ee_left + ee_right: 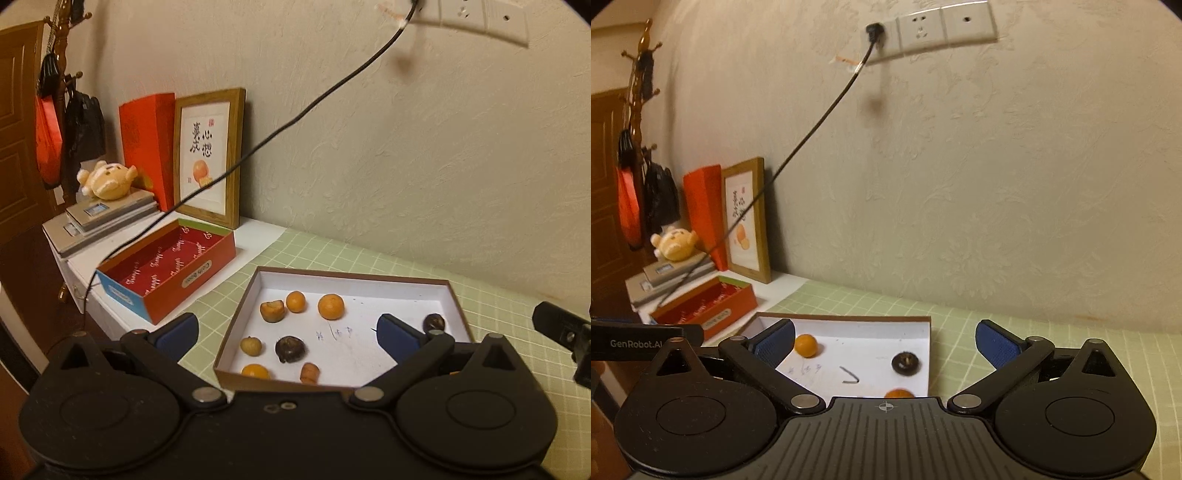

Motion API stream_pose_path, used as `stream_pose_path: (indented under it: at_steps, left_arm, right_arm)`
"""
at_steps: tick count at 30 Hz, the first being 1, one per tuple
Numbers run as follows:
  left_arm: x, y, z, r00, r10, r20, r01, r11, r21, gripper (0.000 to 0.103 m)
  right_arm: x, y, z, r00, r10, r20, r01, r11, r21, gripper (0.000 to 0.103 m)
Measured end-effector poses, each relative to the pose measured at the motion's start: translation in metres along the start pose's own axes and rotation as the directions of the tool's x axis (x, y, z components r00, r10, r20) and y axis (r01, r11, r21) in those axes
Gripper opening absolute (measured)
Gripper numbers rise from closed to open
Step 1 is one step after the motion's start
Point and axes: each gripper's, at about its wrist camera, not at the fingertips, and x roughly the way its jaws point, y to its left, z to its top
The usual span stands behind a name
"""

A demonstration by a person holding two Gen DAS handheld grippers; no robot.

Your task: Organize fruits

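Left wrist view: left gripper (287, 334), jaws wide and empty, over white-lined tray (458, 306) holding scattered kumquats (331, 306) and dark chestnuts (290, 348); right wrist view: right gripper (884, 345), jaws spread empty, above same tray's right end.

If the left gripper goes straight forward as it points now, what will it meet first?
Probably the near wall of the white tray, which lies between the open jaws of the left gripper. Just past it come the small orange fruit and the dark fruit. Depth is unclear, so it might pass above the rim.
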Motion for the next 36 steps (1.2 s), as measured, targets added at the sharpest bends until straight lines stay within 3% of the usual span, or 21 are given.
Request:
stream_pose_path:
  at_steps: [11, 18, 36]
  left_arm:
    - [-0.083, -0.012, -0.005, 0.997, -0.059, 0.055, 0.057, 0.998, 0.027, 0.097]
    - [-0.114, -0.021, -0.013, 0.992, -0.099, 0.077, 0.096, 0.995, 0.036, 0.097]
    - [-0.132, -0.052, -0.019, 0.986, -0.130, 0.104, 0.118, 0.987, 0.110, 0.097]
  right_arm:
    - [-0.099, -0.008, 0.012, 0.998, 0.002, 0.056, -0.004, 0.999, 0.047, 0.103]
    - [-0.138, -0.009, 0.014, 0.995, -0.017, 0.096, 0.013, 0.999, 0.037, 0.103]
    - [-0.168, -0.028, 0.015, 0.988, -0.079, 0.129, 0.070, 0.995, 0.075, 0.103]
